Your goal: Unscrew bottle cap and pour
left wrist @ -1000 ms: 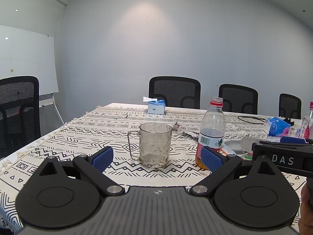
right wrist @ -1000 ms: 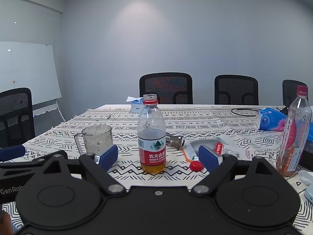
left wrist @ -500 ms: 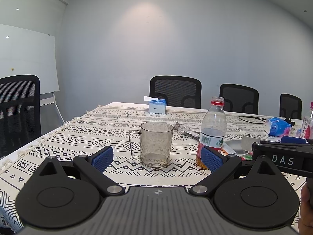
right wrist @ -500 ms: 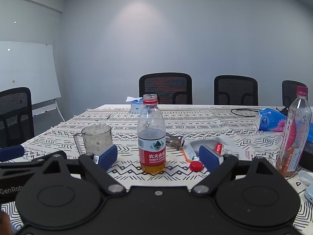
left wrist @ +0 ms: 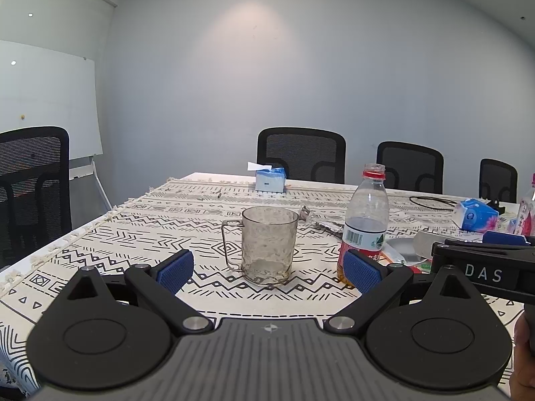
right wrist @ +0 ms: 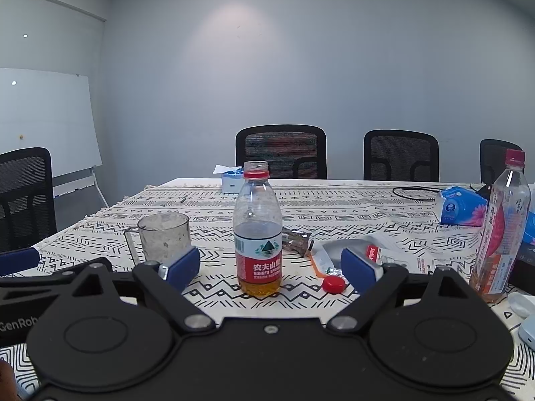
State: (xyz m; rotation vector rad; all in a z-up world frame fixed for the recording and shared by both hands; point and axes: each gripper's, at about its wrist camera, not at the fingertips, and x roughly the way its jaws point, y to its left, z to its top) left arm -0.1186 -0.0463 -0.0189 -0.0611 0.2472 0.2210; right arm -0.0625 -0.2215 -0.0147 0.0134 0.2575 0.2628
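**Open bottle and cup stand on the table, both grippers empty**

The bottle (right wrist: pixel 257 234) stands upright on the patterned tablecloth (right wrist: pixel 351 207), near the table's front edge. Its neck is uncapped, with only a red ring below the mouth. A shallow layer of amber liquid sits in its base under the red label. The red cap (right wrist: pixel 333 283) lies on the cloth just beside the bottle, toward the table's right edge.

The clear cup (left wrist: pixel 269 244) stands upright on the side of the bottle nearer the table's left edge, apart from it, with its wire handle turned toward that edge. It looks cloudy, and nothing can be made out in it.

The left gripper (left wrist: pixel 269 269) is spread wide, its blue pads either side of the cup from this view and touching nothing. The right gripper (right wrist: pixel 270 264) is likewise wide apart, framing the bottle without contact and gripping nothing.

Toward the far edge a blue tissue box (left wrist: pixel 270 180) rests on the cloth. Near the right edge stand a second bottle (right wrist: pixel 501 230) with a pink cap and a blue tissue pack (right wrist: pixel 463 205). Crumpled wrappers (right wrist: pixel 337 250) lie behind the cap. Black chairs (right wrist: pixel 281 152) line the far side.
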